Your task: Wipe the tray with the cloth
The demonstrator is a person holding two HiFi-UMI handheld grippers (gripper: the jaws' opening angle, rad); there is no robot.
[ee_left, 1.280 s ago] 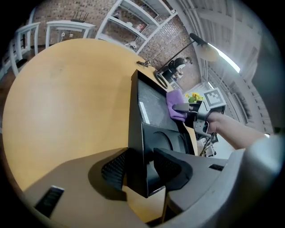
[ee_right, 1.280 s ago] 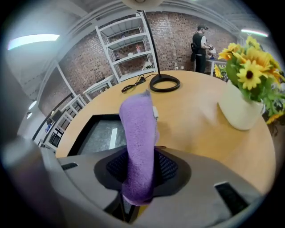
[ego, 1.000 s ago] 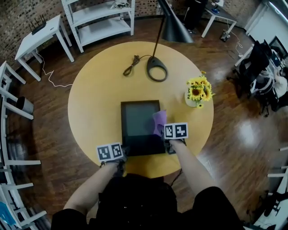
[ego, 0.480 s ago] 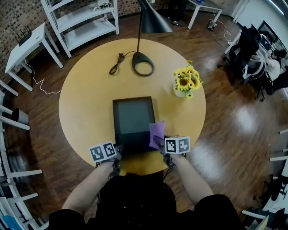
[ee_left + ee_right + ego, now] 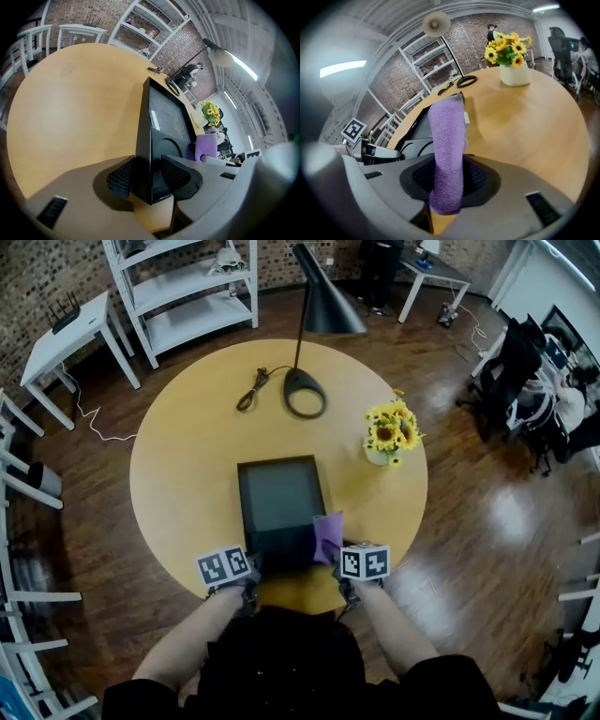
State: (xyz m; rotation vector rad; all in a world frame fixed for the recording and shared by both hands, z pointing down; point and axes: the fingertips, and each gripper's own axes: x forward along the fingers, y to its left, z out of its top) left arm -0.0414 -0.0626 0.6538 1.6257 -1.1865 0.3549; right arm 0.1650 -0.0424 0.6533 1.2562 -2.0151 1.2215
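The black tray (image 5: 279, 498) lies on the round wooden table (image 5: 187, 456), close to its near edge. My left gripper (image 5: 251, 570) is at the tray's near left corner. In the left gripper view, the left gripper (image 5: 147, 173) has the tray's rim (image 5: 164, 112) clamped between its pads, jaws tightening. The right gripper (image 5: 339, 563) is at the near right corner, shut on the purple cloth (image 5: 328, 535). In the right gripper view, the cloth (image 5: 447, 136) stands up out of the right gripper (image 5: 447, 176), in front of the tray (image 5: 419, 124).
A vase of sunflowers (image 5: 389, 432) stands right of the tray. A black lamp's base (image 5: 305, 393) and a coiled cable (image 5: 251, 388) lie at the table's far side. White shelves (image 5: 187, 287) and a small table stand beyond, on the wooden floor.
The right gripper has drawn the cloth along the tray's right side toward its near right corner. The left gripper stays at the near left corner.
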